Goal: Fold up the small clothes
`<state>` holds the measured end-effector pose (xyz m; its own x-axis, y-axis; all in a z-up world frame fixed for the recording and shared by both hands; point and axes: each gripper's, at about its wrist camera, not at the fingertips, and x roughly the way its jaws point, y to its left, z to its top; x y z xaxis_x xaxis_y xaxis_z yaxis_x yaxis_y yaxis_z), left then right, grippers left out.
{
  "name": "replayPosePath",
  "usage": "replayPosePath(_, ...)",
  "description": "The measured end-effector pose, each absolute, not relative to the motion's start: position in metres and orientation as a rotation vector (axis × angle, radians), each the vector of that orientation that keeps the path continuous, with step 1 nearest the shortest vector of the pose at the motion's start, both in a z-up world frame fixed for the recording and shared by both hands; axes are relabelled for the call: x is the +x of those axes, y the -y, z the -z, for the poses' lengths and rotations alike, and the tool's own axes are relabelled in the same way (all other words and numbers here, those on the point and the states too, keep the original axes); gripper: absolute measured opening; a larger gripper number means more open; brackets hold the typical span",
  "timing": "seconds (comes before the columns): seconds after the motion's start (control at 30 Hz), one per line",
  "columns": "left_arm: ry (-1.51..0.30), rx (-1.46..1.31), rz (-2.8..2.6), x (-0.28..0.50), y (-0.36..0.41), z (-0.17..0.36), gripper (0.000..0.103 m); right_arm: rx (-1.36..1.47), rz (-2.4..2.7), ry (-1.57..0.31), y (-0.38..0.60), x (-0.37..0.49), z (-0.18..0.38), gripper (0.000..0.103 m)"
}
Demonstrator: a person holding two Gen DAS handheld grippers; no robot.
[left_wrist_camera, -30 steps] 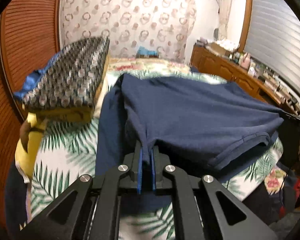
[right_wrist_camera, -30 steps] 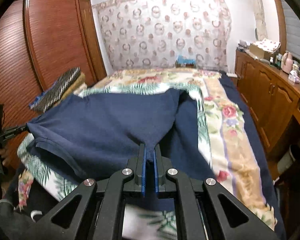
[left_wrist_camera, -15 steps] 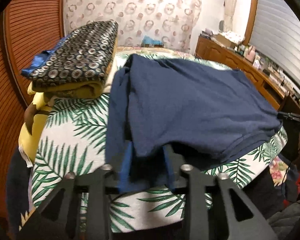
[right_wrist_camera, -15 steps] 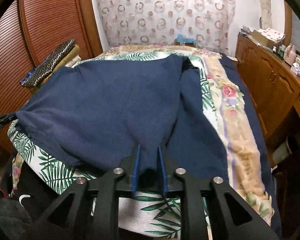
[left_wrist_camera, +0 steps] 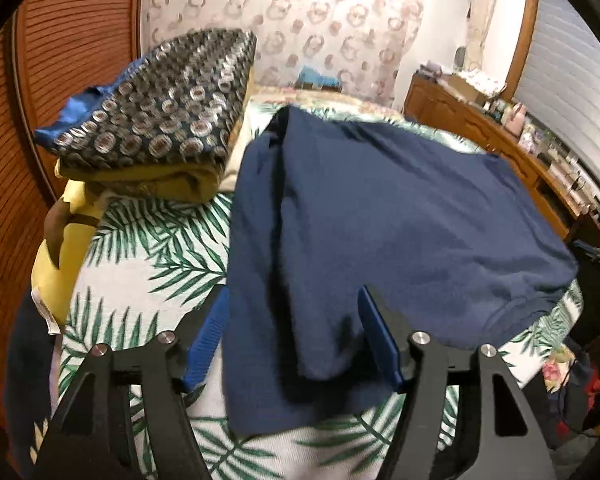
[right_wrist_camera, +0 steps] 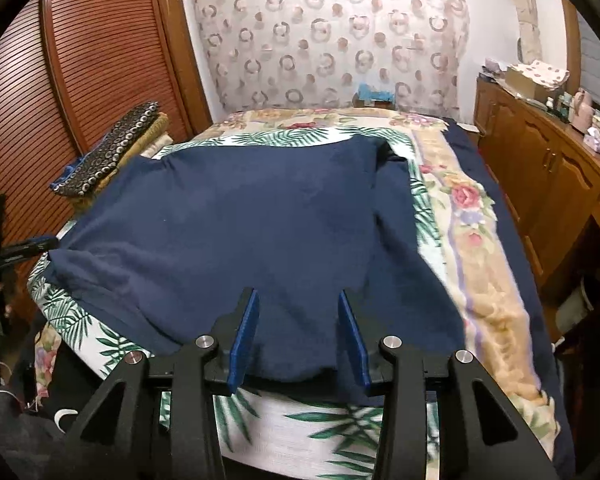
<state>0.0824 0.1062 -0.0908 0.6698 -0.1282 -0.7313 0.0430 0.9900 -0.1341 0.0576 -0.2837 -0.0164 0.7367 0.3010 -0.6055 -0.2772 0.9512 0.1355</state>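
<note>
A navy blue shirt (left_wrist_camera: 384, 216) lies folded over on the palm-leaf bedspread (left_wrist_camera: 148, 264); it also shows in the right wrist view (right_wrist_camera: 252, 232). My left gripper (left_wrist_camera: 294, 308) is open, its blue pads either side of the shirt's near left corner, which lies loose on the bed. My right gripper (right_wrist_camera: 296, 308) is open over the shirt's near right edge, holding nothing. The other gripper's black tip shows at the far left of the right wrist view (right_wrist_camera: 20, 250).
A stack of folded clothes topped by a patterned dark cloth (left_wrist_camera: 160, 120) sits at the bed's left, with a yellow item (left_wrist_camera: 60, 248) below it. A wooden dresser (right_wrist_camera: 548, 184) runs along the right. Slatted wooden doors (right_wrist_camera: 100, 64) stand left.
Both grippers were shut on the shirt's near corners and holding the fabric up. They lowered it onto the bed, opened, and the fabric now lies loose.
</note>
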Motion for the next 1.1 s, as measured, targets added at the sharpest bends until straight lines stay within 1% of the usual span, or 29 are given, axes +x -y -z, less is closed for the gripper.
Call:
replayPosePath(0.1,-0.86,-0.079,0.063,0.089,-0.102,0.1,0.067,0.02,-0.332,-0.67,0.275,0.059,0.02,0.051)
replayPosePath(0.33,-0.894,-0.061,0.04,0.092,-0.1,0.111,0.067,-0.007,-0.37,-0.675,0.259,0.067,0.025,0.052)
replayPosePath(0.63,-0.873,-0.044,0.039,0.09,-0.099,0.113,0.069,-0.033,-0.384,-0.692,0.254,0.076,0.027,0.052)
replayPosePath(0.7,-0.864,-0.039,0.06,0.089,-0.099,0.112,0.059,-0.031,-0.383,-0.694,0.253,0.076,0.026,0.052)
replayPosePath(0.77,-0.865,-0.052,0.093,0.089,-0.099,0.11,0.03,-0.023,-0.382,-0.696,0.253,0.076,0.027,0.052)
replayPosePath(0.83,-0.878,-0.092,0.137,0.091,-0.098,0.108,0.013,-0.014,-0.381,-0.699,0.255,0.077,0.029,0.052)
replayPosePath(0.87,-0.874,-0.086,0.135,0.091,-0.096,0.106,0.009,-0.011,-0.382,-0.701,0.255,0.077,0.03,0.052)
replayPosePath(0.97,-0.835,-0.098,0.167,0.089,-0.089,0.093,0.008,0.0,-0.377,-0.703,0.256,0.076,0.033,0.052)
replayPosePath(1.1,-0.754,-0.105,0.247,0.09,-0.067,0.055,0.007,0.028,-0.363,-0.703,0.265,0.074,0.035,0.052)
